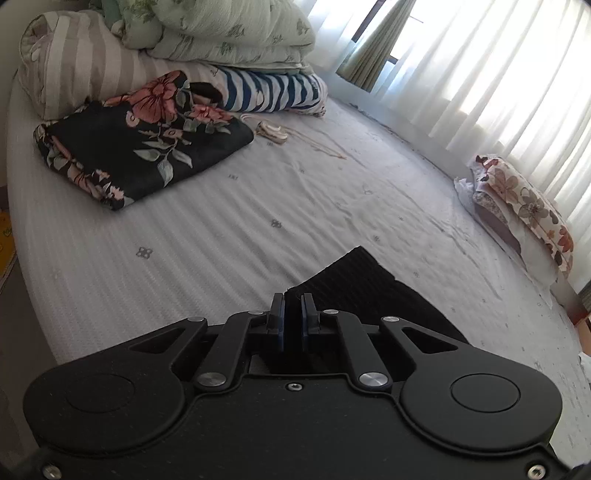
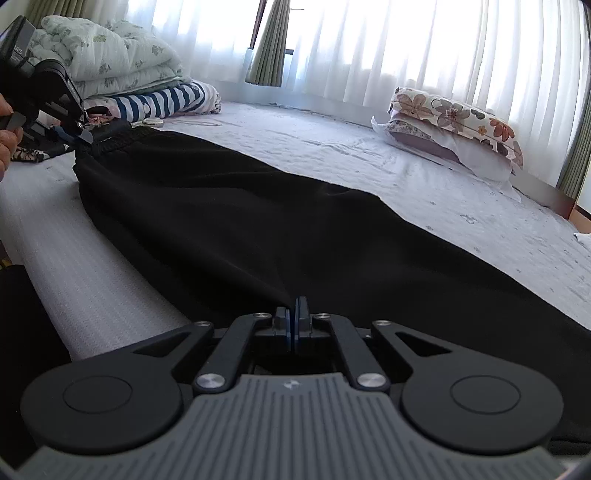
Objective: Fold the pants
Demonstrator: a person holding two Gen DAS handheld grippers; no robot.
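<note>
Black pants (image 2: 258,221) lie stretched along the white bed sheet (image 2: 332,147), waistband at the far left, leg end near me. My right gripper (image 2: 294,314) is shut on the leg end of the pants. My left gripper (image 1: 294,302) is shut on the ribbed elastic waistband (image 1: 354,280); it also shows in the right wrist view (image 2: 79,138), pinching the waistband corner (image 2: 110,142). The fabric between the two grippers looks flat and taut.
A folded black floral garment (image 1: 140,147) lies at the far left, with a blue-striped cloth (image 1: 273,92), a striped pillow (image 1: 70,55) and a green floral duvet (image 1: 229,29) behind. A floral pillow (image 2: 454,122) sits by the curtains (image 2: 406,44). A small cord (image 1: 273,131) lies on the sheet.
</note>
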